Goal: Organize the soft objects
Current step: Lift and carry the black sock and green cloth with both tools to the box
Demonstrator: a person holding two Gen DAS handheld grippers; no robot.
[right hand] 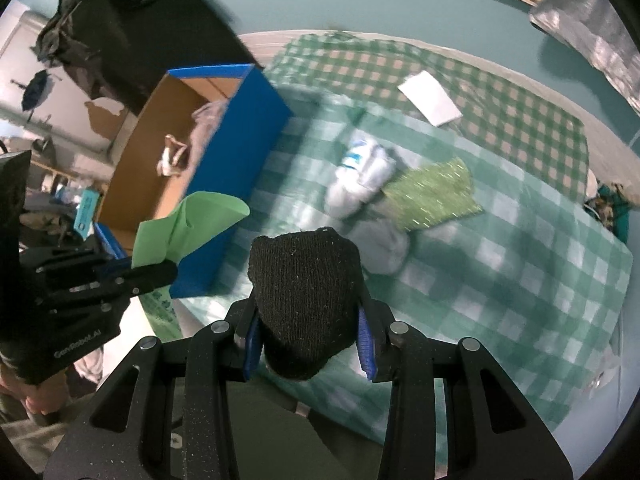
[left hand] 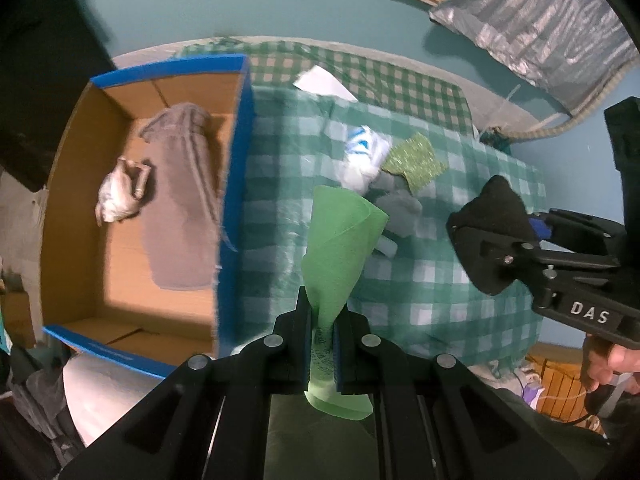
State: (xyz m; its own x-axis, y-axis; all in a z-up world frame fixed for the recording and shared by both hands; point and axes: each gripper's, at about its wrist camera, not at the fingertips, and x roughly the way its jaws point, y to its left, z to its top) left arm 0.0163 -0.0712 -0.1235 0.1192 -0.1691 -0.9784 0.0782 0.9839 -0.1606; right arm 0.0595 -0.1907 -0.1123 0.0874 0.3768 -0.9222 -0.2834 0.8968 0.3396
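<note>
Soft objects half sorted: grey cloth [left hand: 180, 200] and pale bundle [left hand: 120, 196] already laid in box [left hand: 234, 184]. Green sheet [left hand: 340, 240] pinched in left gripper [left hand: 323, 344] fingers, black knit [right hand: 306, 300] clamped in right gripper [right hand: 308, 344]. Glittery green cloth [right hand: 432, 196] and white bundle [right hand: 360, 180] left ahead of fingers on checked tabletop [right hand: 520, 280].

At the right edge of the left wrist frame I read "DAS" in white on my black right gripper [left hand: 532, 226] body. At lower left of the right wrist frame, "GenRobot.AI" marks my black left gripper [right hand: 154, 272].
</note>
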